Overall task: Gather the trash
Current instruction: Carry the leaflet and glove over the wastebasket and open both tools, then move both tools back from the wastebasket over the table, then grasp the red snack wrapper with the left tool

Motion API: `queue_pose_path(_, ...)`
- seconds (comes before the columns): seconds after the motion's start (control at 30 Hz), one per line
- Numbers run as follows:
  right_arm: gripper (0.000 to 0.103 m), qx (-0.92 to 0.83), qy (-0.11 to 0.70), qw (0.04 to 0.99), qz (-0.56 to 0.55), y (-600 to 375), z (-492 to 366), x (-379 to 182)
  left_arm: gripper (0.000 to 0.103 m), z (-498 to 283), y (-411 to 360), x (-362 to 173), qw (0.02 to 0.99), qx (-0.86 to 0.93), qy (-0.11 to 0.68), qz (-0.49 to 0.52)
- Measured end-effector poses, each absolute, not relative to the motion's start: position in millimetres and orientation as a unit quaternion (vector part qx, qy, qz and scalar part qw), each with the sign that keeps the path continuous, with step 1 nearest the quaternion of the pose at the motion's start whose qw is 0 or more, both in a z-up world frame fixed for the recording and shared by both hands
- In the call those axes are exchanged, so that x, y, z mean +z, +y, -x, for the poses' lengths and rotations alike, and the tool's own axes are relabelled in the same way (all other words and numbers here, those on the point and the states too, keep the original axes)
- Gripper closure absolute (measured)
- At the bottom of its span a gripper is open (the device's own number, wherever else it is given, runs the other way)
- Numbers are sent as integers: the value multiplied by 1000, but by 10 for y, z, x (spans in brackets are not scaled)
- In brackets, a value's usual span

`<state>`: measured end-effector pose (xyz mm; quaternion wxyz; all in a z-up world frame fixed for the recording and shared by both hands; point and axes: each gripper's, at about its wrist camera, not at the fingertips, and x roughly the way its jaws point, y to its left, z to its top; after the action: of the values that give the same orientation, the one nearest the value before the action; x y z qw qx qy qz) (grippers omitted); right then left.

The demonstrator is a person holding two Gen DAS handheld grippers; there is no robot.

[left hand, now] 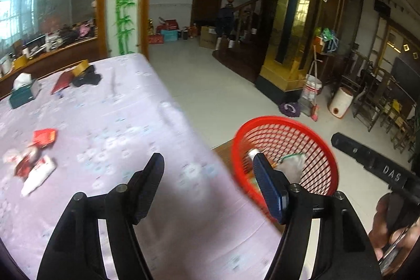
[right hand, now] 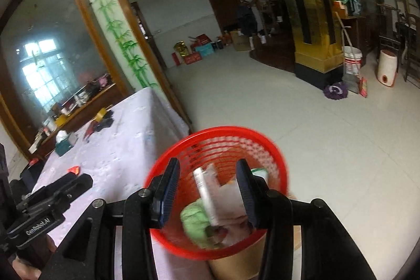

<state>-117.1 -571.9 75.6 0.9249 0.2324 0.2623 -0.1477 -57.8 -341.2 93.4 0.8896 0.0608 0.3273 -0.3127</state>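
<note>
Drop-off step, by the look of it: right gripper [right hand: 208, 190] over red mesh basket [right hand: 282, 169] at frame bottom, jaws apart, nothing clamped. Left gripper [left hand: 210, 179] likewise apart and empty. Next, probably: reaching red-and-white wrappers [left hand: 31, 162] at lower left on lilac tablecloth [left hand: 126, 109].

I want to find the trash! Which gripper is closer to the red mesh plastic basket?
Right. The right gripper hangs over the red mesh plastic basket; the left gripper is over the table beside it.

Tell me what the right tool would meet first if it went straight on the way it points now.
Probably the trash inside the red basket: the right tool is open and aims into its mouth, at the whitish wrapper. Depth is unclear.
</note>
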Motion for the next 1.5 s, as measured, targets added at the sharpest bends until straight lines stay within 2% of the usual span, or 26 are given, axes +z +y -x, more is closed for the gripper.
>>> queue_pose_path(0.33,50,-45,306,934,-178,-4716,839,721,30,495,-2448,886,909,-248,328,-67)
queue_pose_path(0.67,50,39,332,929,-159,-4143,615,732,30,-177,-1115,902,921,-139,364,5)
queue_pose_path(0.97,50,47,336,930,-142,-3895,559,708,31,-768,-1054,559,910,-113,398,-34)
queue_pose_path(1.07,50,44,341,929,-140,-3902,558,685,43,-987,-1058,440,902,-109,417,-22)
queue_pose_path(1.17,50,36,339,930,-137,-3947,587,709,51,-1146,-1041,319,895,-101,435,-13)
queue_pose_path(1.5,50,39,342,929,-136,-3909,539,708,59,-1231,-874,207,895,-96,434,35)
